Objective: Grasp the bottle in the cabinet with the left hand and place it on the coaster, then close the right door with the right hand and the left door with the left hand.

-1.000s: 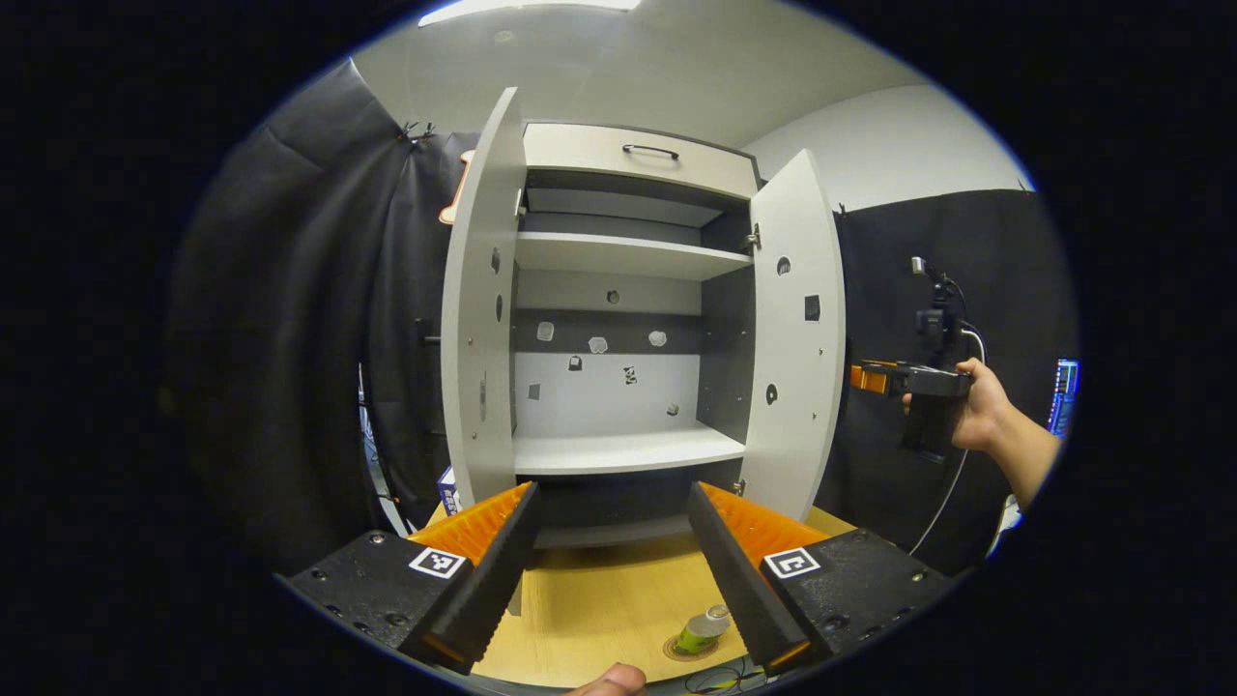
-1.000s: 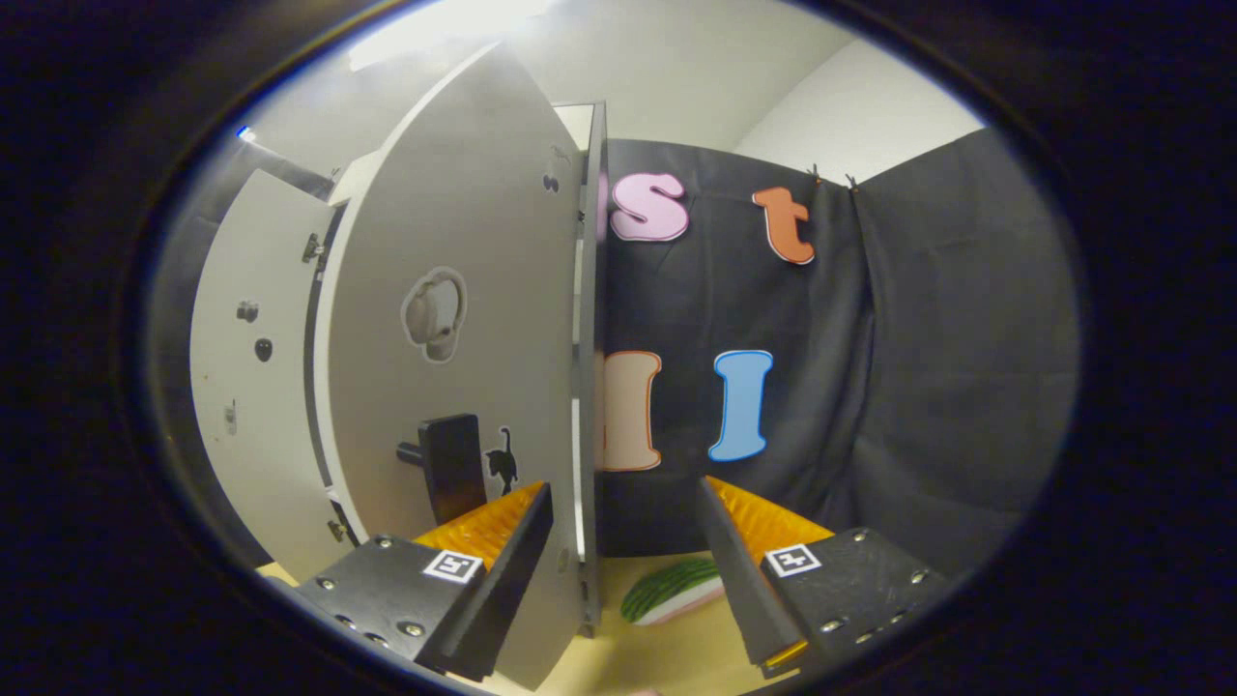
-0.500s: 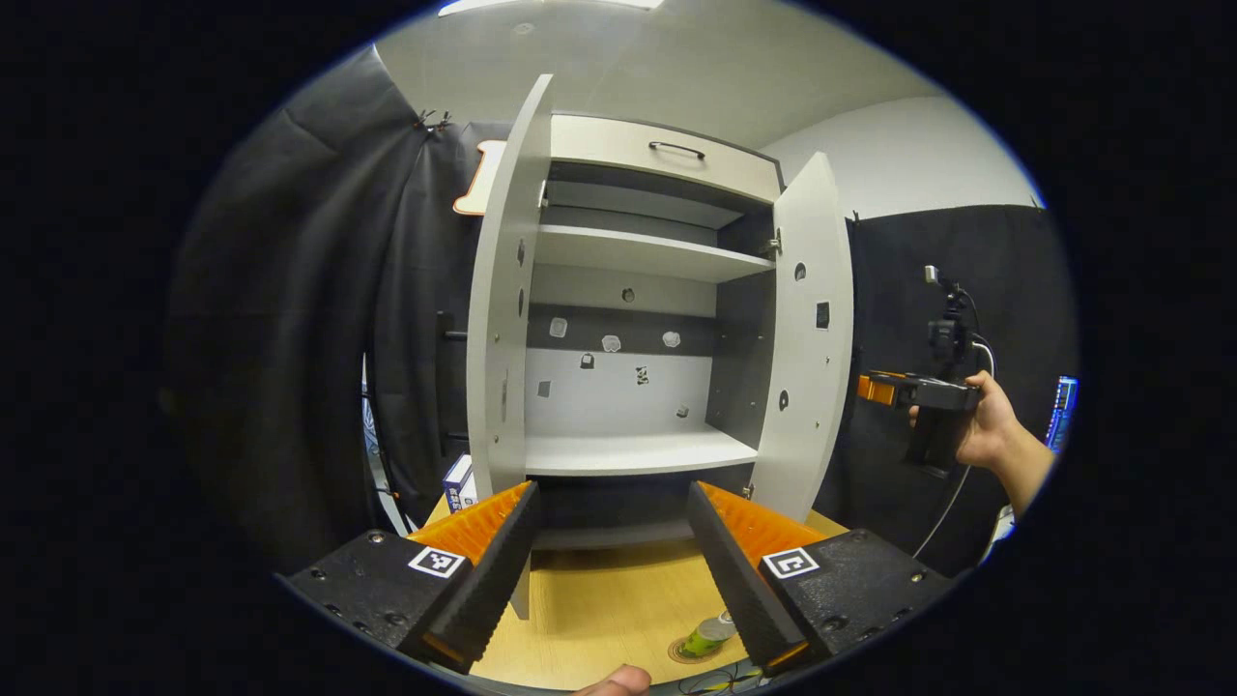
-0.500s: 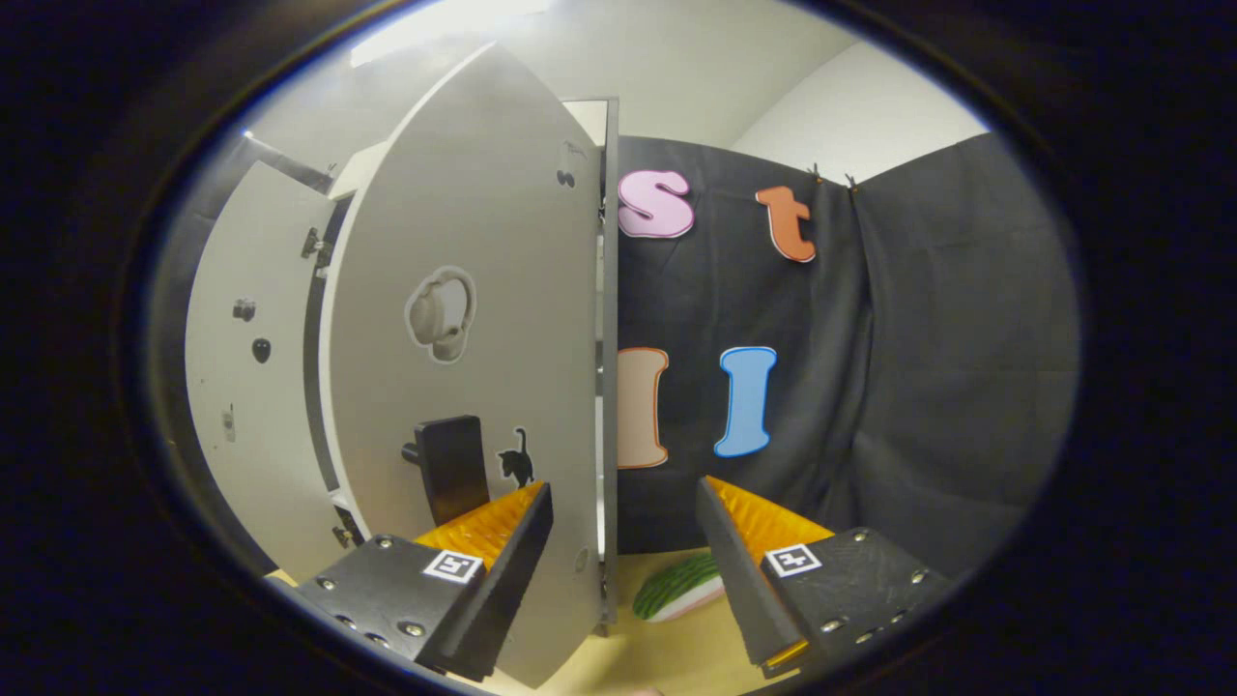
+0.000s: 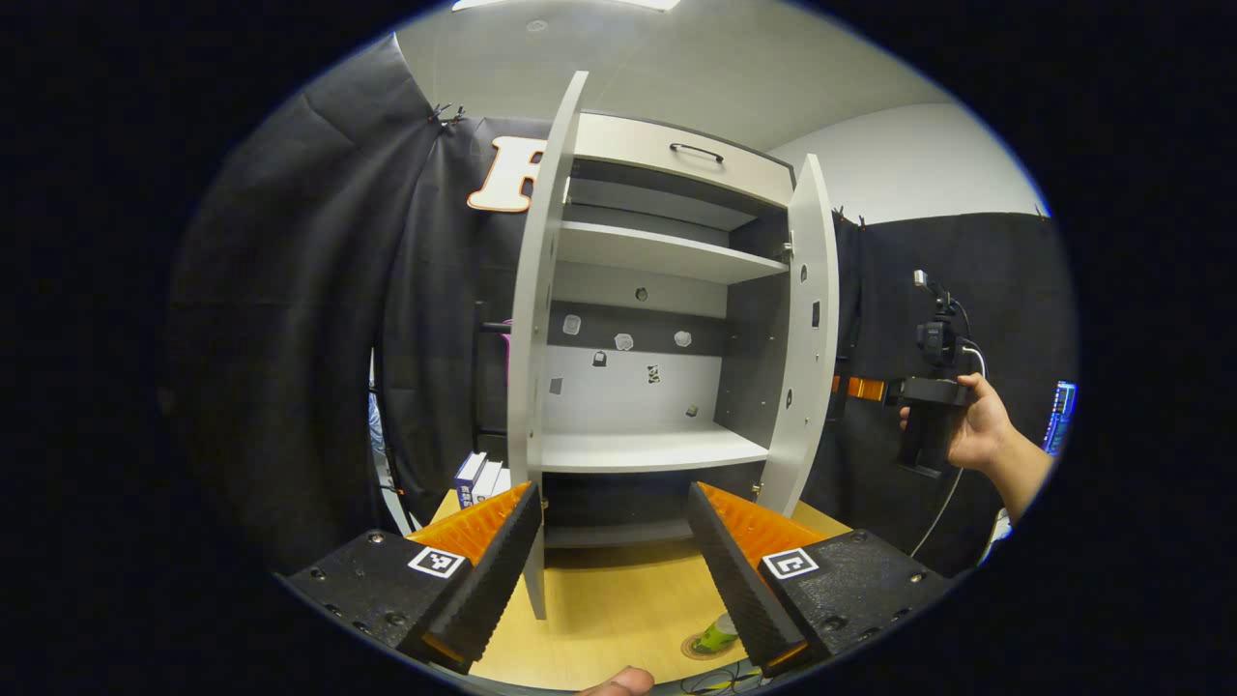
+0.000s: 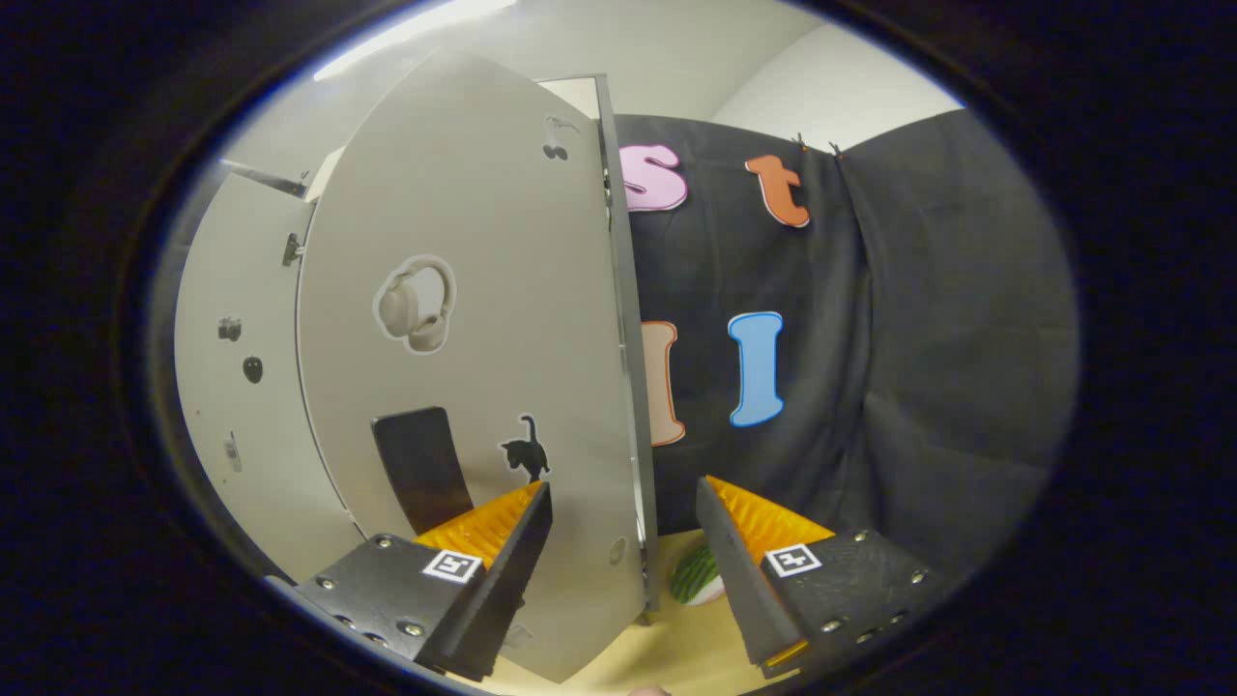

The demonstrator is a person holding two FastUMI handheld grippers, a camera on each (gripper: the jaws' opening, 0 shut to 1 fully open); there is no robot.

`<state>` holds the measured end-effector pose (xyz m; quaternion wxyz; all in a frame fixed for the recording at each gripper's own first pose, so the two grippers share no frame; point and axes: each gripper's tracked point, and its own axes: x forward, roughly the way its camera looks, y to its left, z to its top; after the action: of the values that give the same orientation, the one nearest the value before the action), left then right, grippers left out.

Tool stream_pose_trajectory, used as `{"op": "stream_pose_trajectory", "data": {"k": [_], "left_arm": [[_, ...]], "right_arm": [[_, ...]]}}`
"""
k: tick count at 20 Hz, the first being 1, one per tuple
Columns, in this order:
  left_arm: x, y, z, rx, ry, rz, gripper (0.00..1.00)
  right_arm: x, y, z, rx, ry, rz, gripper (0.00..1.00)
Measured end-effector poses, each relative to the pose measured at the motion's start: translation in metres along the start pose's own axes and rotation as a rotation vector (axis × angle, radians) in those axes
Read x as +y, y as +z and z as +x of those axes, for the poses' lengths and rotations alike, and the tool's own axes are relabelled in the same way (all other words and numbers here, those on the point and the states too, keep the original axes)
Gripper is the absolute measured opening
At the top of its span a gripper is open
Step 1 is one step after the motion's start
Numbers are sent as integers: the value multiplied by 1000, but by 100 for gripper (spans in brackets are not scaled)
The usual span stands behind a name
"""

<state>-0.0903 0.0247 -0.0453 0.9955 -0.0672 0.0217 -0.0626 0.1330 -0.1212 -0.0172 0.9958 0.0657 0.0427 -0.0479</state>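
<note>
Bottle [image 5: 716, 634] stood on coaster [image 5: 698, 647] on counter [image 5: 618, 599]: placement done. Right door [image 6: 464, 387] and left door [image 5: 534, 329] both open, unclosed. Left tongs [image 5: 612, 570] and right tongs [image 6: 623, 570] released, empty.

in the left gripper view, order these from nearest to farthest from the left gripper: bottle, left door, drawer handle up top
From the left gripper:
1. Bottle, on the coaster, low beside its right finger.
2. Left door, edge-on, just ahead on the left.
3. Drawer handle, at the cabinet top, farthest back.
</note>
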Motion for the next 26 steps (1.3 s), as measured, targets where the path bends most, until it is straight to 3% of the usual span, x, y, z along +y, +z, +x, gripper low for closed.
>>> {"op": "stream_pose_trajectory", "data": {"k": [2, 4, 5, 6, 9, 10, 11, 12, 14, 16, 18, 20, 24, 25, 26], "left_arm": [[19, 0, -4, -4, 30, 25, 96], [34, -1, -7, -2, 48, 27, 92], [44, -3, -9, 1, 61, 25, 92], [55, -4, -10, 2, 78, 22, 92], [87, -11, -10, 20, 132, 6, 96], [98, -12, -9, 26, 147, 0, 96], [107, -13, -8, 32, 163, -4, 96], [117, -12, -6, 34, 178, -6, 92], [132, -7, -6, 24, 200, 1, 96], [143, 0, -3, 8, 217, 10, 96], [153, -2, -1, 9, 233, 15, 92], [163, -3, -1, 12, 239, 12, 96], [180, -12, 7, 43, 242, 32, 96], [182, -12, 10, 43, 243, 29, 92], [184, -8, 15, 34, 237, 16, 96]], "right_arm": [[0, 1, -1, -4, -11, -3, 88], [1, 2, -6, -19, -17, -23, 93], [3, 4, -8, -34, -22, -33, 88], [3, 5, -8, -51, -32, -46, 94], [15, 5, -7, -81, -17, -121, 94], [20, 0, -6, -72, -4, -123, 94], [28, -6, -5, -54, 13, -116, 88], [37, -12, -4, -39, 38, -110, 94], [57, -16, -6, -35, 92, -104, 89], [71, -12, -15, -75, 149, -90, 96], [91, -9, -24, -98, 216, -77, 94], [104, -7, -32, -111, 259, -60, 94], [106, 1, -46, -100, 253, -14, 93], [108, 3, -51, -100, 258, -11, 96], [110, 4, -57, -101, 265, -10, 96]]}}
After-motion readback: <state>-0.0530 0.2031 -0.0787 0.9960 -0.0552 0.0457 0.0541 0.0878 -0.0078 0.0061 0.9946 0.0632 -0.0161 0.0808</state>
